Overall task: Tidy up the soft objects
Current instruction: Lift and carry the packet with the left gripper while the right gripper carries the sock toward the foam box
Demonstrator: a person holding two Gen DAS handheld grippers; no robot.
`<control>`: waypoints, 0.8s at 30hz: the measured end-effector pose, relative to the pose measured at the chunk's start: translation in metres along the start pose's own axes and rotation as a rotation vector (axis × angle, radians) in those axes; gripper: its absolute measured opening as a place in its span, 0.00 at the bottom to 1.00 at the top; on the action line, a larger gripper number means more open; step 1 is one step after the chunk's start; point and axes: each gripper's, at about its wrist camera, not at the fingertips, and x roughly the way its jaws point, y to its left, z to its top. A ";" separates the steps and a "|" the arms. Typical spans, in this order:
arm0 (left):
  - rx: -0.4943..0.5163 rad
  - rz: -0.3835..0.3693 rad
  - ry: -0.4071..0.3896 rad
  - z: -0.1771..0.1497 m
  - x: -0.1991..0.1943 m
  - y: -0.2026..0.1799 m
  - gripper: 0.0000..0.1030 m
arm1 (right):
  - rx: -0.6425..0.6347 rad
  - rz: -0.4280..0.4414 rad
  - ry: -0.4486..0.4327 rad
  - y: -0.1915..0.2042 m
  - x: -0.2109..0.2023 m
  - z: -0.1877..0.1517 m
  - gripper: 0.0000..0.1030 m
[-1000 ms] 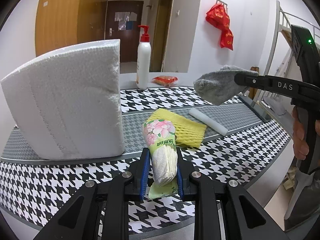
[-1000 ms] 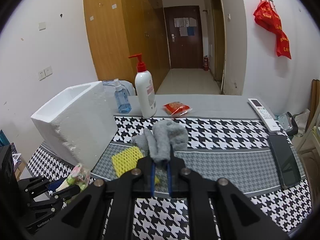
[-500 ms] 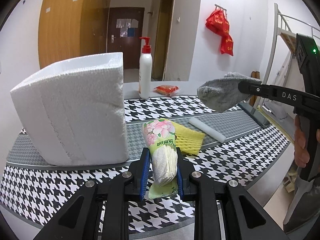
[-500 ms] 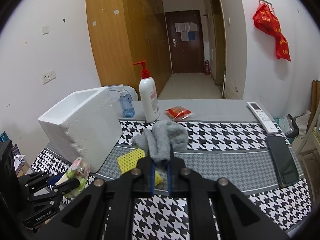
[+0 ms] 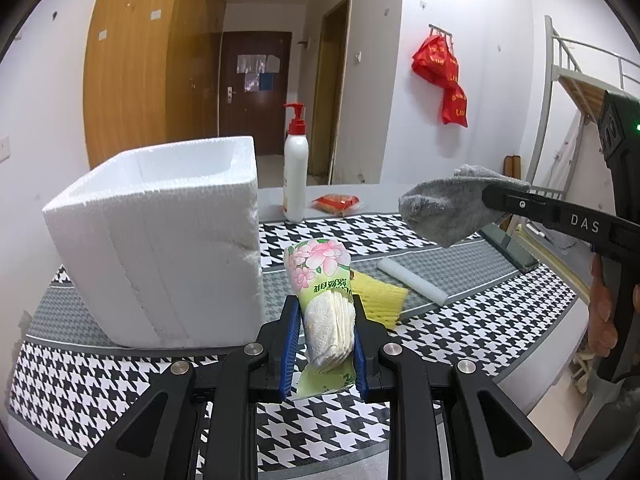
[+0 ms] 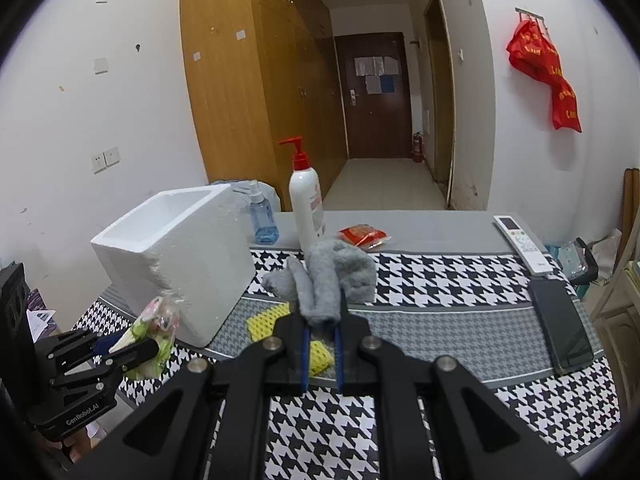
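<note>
While the white foam box stands open-topped at the left of the houndstooth tablecloth, the left gripper hangs just to its right, above the near part of the cloth, jaws pinching a tissue pack with a pink flower print and green label. The pack stands upright between the blue pads, its white tissues showing at the grip, clear of the table and beside the box's near corner, not touching it as far as the views show. Just behind the pack lies a yellow foam net, flat on the grey band of the cloth, and a white foam roll lies a little further right on the same band. Back at the far edge stands a white pump bottle with a red pump, a red packet near it. From the right wrist view a blue spray bottle sits between box and pump bottle. Further right, the right gripper is up in the air over the table, jaws closed on a grey sock, which bunches and hangs from the tips, well above the cloth. At the far right lie a white remote and a dark phone, near each other along the edge.
</note>
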 end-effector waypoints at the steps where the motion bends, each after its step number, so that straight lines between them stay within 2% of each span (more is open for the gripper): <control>1: 0.002 0.000 -0.002 0.000 -0.001 -0.001 0.24 | -0.002 0.003 -0.002 0.000 -0.001 0.000 0.12; 24: 0.034 0.007 -0.068 0.015 -0.023 -0.003 0.24 | -0.036 0.032 -0.068 0.011 -0.021 0.003 0.12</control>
